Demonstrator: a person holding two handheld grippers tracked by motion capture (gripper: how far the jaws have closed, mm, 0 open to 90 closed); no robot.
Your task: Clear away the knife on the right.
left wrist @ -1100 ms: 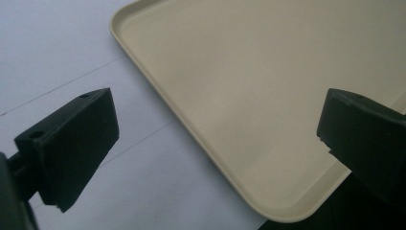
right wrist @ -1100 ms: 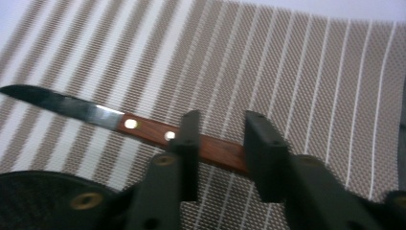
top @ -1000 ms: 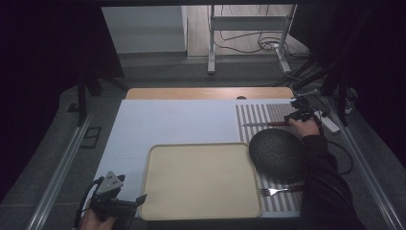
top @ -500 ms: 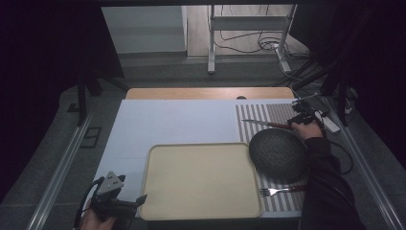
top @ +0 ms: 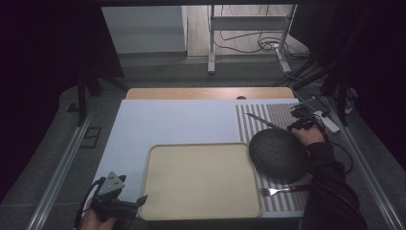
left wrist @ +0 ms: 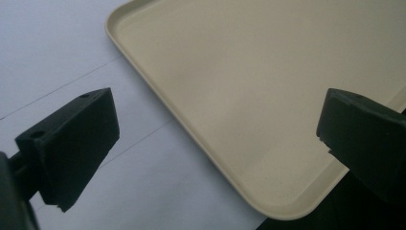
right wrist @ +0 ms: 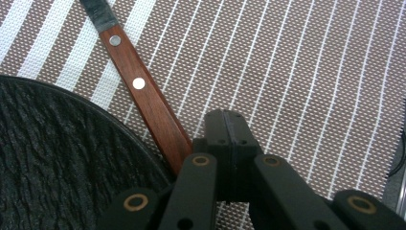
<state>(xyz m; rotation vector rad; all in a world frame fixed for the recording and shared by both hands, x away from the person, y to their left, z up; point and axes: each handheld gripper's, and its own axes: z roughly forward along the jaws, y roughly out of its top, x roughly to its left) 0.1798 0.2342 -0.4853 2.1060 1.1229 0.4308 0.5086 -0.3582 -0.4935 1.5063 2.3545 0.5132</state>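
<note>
A wooden-handled knife [top: 266,122] lies slanted on the striped mat [top: 275,112], just beyond a dark round textured plate [top: 278,154]. My right gripper [top: 296,125] sits at the knife's handle end, by the plate's far right rim. In the right gripper view its jaws [right wrist: 229,128] are pressed together with nothing between them, and the knife handle [right wrist: 148,100] runs just to their left, beside the plate [right wrist: 57,158]. My left gripper [top: 136,203] hovers open at the near left corner of the beige tray [top: 201,179]; the tray rim [left wrist: 158,96] passes between its wide jaws [left wrist: 218,139].
A fork [top: 282,190] lies on the mat near the front edge, right of the tray. The white table surface [top: 177,120] stretches behind the tray. Cables and a power strip [top: 328,120] lie off the table's right side.
The right hand has edged slightly nearer to the plate and the knife handle. The left gripper has stayed in place.
</note>
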